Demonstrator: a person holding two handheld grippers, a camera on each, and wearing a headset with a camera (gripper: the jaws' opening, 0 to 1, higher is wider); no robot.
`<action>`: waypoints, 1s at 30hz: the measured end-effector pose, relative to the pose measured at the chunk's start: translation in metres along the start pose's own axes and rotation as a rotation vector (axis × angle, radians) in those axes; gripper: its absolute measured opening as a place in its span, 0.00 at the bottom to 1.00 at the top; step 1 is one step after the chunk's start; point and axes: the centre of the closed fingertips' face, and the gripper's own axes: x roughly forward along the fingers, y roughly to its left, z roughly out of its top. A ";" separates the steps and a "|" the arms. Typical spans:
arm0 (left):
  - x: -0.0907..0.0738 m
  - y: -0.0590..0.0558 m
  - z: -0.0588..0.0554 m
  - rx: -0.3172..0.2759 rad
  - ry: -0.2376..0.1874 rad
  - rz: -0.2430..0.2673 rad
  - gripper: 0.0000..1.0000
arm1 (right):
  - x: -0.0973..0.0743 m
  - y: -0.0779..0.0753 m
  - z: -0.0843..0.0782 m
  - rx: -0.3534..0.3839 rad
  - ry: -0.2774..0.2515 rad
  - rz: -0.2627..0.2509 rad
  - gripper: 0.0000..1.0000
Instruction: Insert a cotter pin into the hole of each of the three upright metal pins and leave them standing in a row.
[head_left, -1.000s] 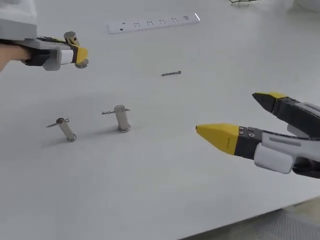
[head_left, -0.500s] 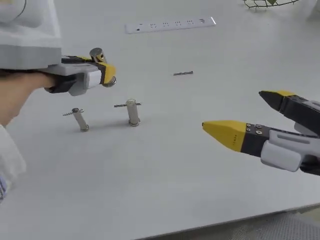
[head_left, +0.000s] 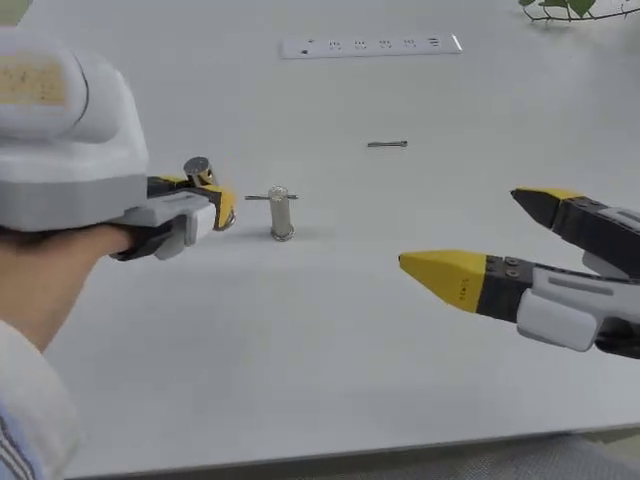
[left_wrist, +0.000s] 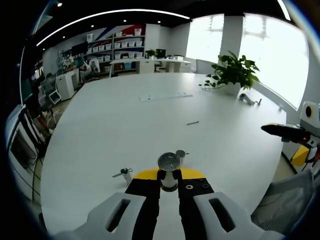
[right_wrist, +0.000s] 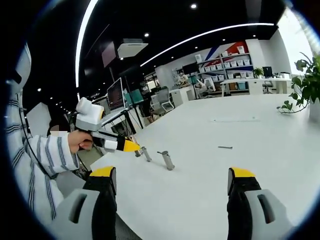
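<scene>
Shank of metal pin (left_wrist: 169, 162) hidden between clamped jaws of left gripper (left_wrist: 169, 176); head alone seen. standing pin (left_wrist: 181, 154) behind it partly covered by that head. Body of right gripper (head_left: 457, 228) cut off by right edge in head view. loose cotter pin (head_left: 387, 144) too small for detail. plant (head_left: 565, 8) cropped at top edge.

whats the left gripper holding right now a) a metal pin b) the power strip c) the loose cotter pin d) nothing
A: the left gripper is shut on a metal pin, whose round head stands between the jaws, while the loose cotter pin lies apart on the table.
</scene>
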 end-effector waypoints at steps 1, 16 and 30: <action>0.001 0.000 -0.002 0.002 0.002 0.008 0.09 | 0.000 0.000 0.000 -0.003 0.005 0.005 0.91; 0.026 -0.021 -0.050 -0.033 0.089 0.030 0.09 | -0.004 -0.005 -0.007 0.000 0.027 0.023 0.91; 0.040 -0.028 -0.058 -0.021 0.082 0.049 0.09 | -0.013 -0.014 -0.017 0.028 0.026 0.007 0.90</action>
